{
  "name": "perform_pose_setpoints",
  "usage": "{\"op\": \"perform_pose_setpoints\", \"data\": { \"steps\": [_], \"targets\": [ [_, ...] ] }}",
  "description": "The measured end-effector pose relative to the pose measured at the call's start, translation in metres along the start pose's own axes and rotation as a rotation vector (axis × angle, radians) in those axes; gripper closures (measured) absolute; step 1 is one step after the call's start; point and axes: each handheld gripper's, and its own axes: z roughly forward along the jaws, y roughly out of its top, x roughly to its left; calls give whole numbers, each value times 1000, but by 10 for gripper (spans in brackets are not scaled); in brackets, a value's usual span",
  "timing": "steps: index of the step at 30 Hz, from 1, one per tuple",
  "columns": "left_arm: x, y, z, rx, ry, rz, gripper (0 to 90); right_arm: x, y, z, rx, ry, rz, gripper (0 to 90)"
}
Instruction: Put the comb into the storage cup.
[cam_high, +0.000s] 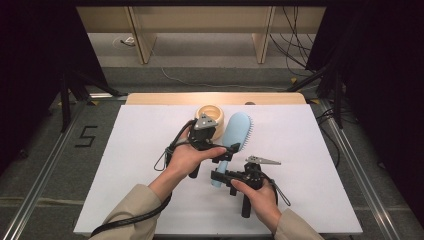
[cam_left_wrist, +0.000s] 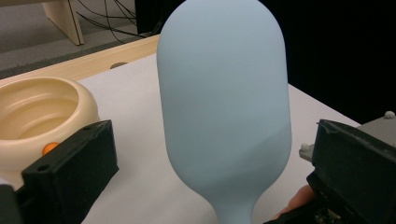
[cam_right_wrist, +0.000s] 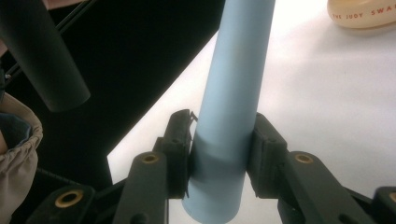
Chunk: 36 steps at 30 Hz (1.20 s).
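Hairbrush (cam_high: 235, 133) x1: handle clamped in right gripper (cam_right_wrist: 219, 156) jaws, left gripper (cam_left_wrist: 205, 186) jaws open beside it; 1 bowl (cam_left_wrist: 37, 112).

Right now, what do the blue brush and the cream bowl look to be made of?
The blue brush looks like moulded plastic with a matte, smooth finish: even colour, soft shading, no glare. Its handle, clamped in the right tongs, looks the same. The cream bowl could be plastic or glazed ceramic: smooth rounded rim with a faint sheen. I can't tell which.
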Motion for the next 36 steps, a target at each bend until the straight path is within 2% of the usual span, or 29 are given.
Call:
{"op": "perform_pose_setpoints", "data": {
  "steps": [8,16,19,26,36],
  "targets": [
    [-1,12,8,14,17,14,0,0,0,0,1,-3,-1,650],
    [-1,19,15,16,-2,-6,0,0,0,0,1,-3,-6,650],
    [0,22,17,20,4,-8,0,0,0,0,1,-4,-6,650],
    [0,27,20,23,-20,-25,0,0,-1,1,4,-7,-7,650],
    [-1,30,28,38,-19,-17,0,0,-1,2,9,-6,-12,650]
  ]
}}
